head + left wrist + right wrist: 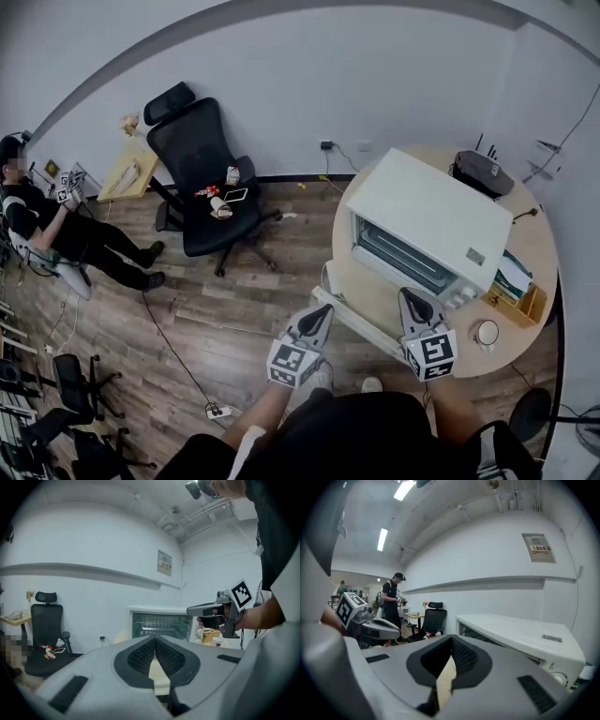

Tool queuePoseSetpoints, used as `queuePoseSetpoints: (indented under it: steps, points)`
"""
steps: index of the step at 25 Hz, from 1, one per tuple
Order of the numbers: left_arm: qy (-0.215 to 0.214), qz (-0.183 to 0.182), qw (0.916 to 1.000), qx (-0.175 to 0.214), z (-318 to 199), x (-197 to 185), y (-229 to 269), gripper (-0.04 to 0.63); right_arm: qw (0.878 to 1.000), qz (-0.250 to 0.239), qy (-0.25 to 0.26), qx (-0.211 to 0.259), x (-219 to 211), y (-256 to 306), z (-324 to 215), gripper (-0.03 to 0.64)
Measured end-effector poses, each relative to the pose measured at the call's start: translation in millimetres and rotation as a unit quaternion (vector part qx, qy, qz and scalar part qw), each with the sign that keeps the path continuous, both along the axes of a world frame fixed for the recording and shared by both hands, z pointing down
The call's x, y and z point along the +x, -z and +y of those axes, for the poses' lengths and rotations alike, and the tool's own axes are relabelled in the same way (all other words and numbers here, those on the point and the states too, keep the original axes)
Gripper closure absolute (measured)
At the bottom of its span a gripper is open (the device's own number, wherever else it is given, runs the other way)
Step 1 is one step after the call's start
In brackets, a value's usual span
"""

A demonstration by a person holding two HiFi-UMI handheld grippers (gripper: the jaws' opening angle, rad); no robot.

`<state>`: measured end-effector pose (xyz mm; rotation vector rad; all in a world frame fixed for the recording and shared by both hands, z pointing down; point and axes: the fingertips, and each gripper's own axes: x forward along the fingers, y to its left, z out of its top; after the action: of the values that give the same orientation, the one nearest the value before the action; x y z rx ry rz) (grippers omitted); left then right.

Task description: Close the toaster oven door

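Note:
The white toaster oven point(427, 220) stands on a round wooden table point(539, 244), its front facing me. Its door point(361, 323) lies folded down and open over the table's near edge. In the left gripper view the oven point(159, 623) shows its wire rack. My left gripper point(319, 314) hovers just left of the lowered door, jaws shut and empty. My right gripper point(412, 298) is over the door in front of the oven's control side, jaws together with nothing between them. Each gripper shows in the other's view: the right gripper point(206, 610) and the left gripper point(379, 627).
A black office chair point(202, 178) with small items on its seat stands on the wooden floor at left. A person point(47, 225) sits at far left. A cup point(486, 332), a wooden organiser point(516, 300) and a black device point(483, 172) share the table. A power strip point(217, 410) lies on the floor.

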<state>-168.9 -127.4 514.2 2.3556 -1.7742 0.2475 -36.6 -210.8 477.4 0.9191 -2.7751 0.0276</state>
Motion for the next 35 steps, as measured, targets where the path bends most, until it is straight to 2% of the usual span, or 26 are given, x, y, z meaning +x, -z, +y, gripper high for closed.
queuePoseSetpoints:
  steps: [5,9,15,17,20,24,27,31,33,35]
  points:
    - [-0.056,-0.003,0.9984,-0.008,-15,-19,-7,0.597,0.999,0.030,-0.037,0.003,-10,-2,2,0.624]
    - [-0.084,0.007,0.9964,-0.014,-24,-31,-15,0.597,0.996,0.041,-0.075,-0.006,-12,-10,5,0.624]
    - [-0.125,-0.015,0.9919,-0.019,-29,-47,-26,0.597,0.990,0.042,-0.137,-0.001,-2,-8,0,0.624]
    - [-0.126,-0.037,0.9910,-0.024,-30,-55,-32,0.597,0.987,0.042,-0.156,-0.003,4,-10,-4,0.624]
    - [-0.114,-0.089,0.9885,-0.042,-29,-75,-47,0.597,0.984,0.042,-0.174,-0.010,8,-13,-5,0.624]
    - [-0.112,-0.150,0.9808,-0.056,-31,-88,-68,0.595,0.983,0.033,-0.180,-0.015,4,-15,-7,0.624]
    - [-0.135,-0.205,0.9675,-0.062,-31,-86,-84,0.578,0.983,0.025,-0.179,-0.019,-1,-17,-5,0.624]
    - [-0.172,-0.283,0.9419,-0.059,-29,-79,-103,0.537,0.985,0.027,-0.171,-0.023,-4,-20,-1,0.624]
    - [-0.189,-0.328,0.9241,-0.055,-27,-76,-111,0.512,0.985,0.028,-0.171,-0.024,-2,-21,1,0.624]
    - [-0.208,-0.386,0.8974,-0.050,-25,-75,-120,0.503,0.984,0.029,-0.171,-0.024,1,-21,4,0.624]
